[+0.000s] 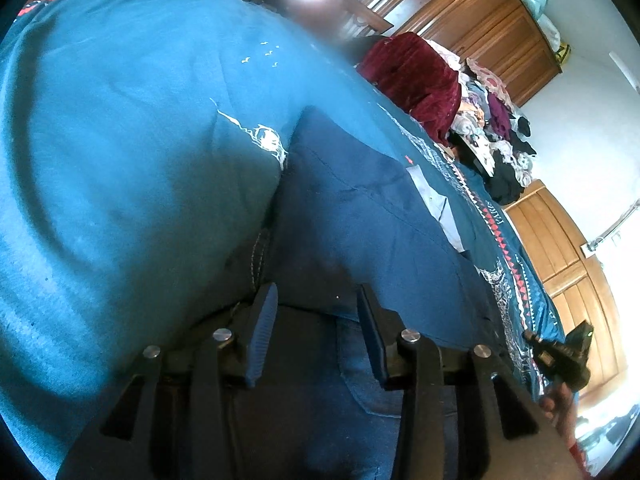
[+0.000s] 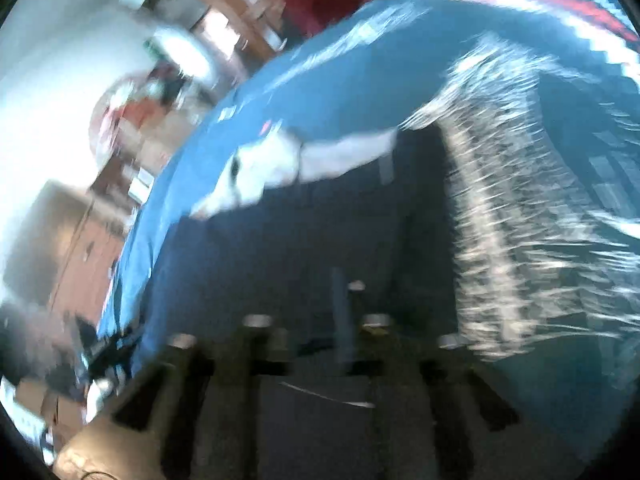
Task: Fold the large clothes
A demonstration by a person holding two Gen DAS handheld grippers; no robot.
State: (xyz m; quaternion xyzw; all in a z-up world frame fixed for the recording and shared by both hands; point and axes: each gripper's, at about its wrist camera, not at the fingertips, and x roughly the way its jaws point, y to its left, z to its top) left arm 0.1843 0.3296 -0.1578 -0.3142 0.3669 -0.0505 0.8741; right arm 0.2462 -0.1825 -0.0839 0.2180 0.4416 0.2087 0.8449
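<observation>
Right now the left gripper (image 1: 316, 300) hangs low over a pair of dark navy denim jeans (image 1: 352, 208) spread on a bed covered by a teal printed bedspread (image 1: 120, 120). Its two blue ribbed fingers (image 1: 262, 336) stand apart, with the denim lying between and beneath them; whether they touch the cloth cannot be told. A pale label patch (image 1: 440, 208) shows on the jeans further out. Beyond the garment, a dark red velvet cloth (image 1: 416, 80) tops a heap of mixed clothes (image 1: 496, 136) at the far edge of the bed, in front of a brown wooden wardrobe (image 1: 480, 12). The right gripper (image 1: 568, 356) shows at the bed's edge in the left view. In the right wrist view everything is smeared by motion: the right gripper's fingers (image 2: 340, 312) sit over the jeans, and whether they are apart or together cannot be told.
</observation>
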